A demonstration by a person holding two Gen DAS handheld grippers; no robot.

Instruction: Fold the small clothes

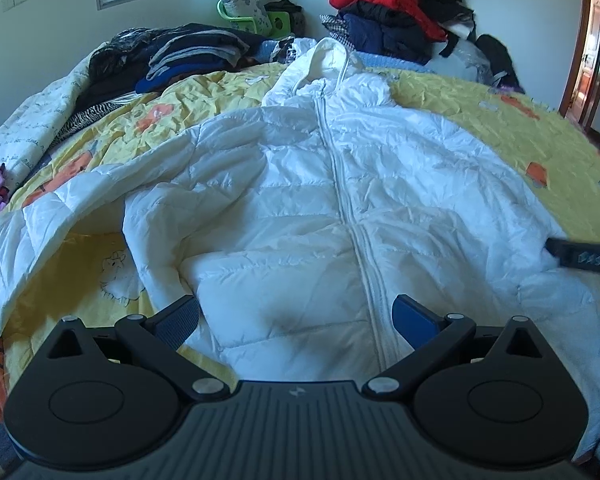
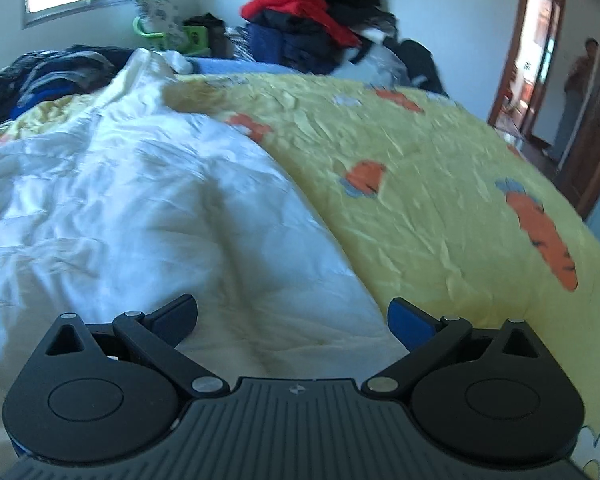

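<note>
White puffer jacket (image 1: pixel 300 184), zipped, lying front-up and spread across the yellow bedspread (image 1: pixel 480 112), hem nearest, hood farthest. Left gripper (image 1: pixel 296 320) released, jaws wide apart, hovering over the hem just beside the zipper (image 1: pixel 354 220), grasping nothing. Right gripper (image 2: pixel 292 320) likewise released and empty, straddling the jacket's right edge where white fabric meets bedspread; its tip visible from the left wrist view, near the right side of the jacket.

Probably light, soft and puffy, with a slick, crinkly shell: likely to slip from a shallow pinch and to spring back after folding. Best taken at a firmer seam, such as the hem corner or the cuff of the left sleeve (image 1: pixel 52 216), flung out to the side. Beyond the hood (image 1: pixel 324 64), stacks of dark folded clothes (image 1: pixel 196 52) and a heap of coats (image 1: pixel 400 8) against the wall.
</note>
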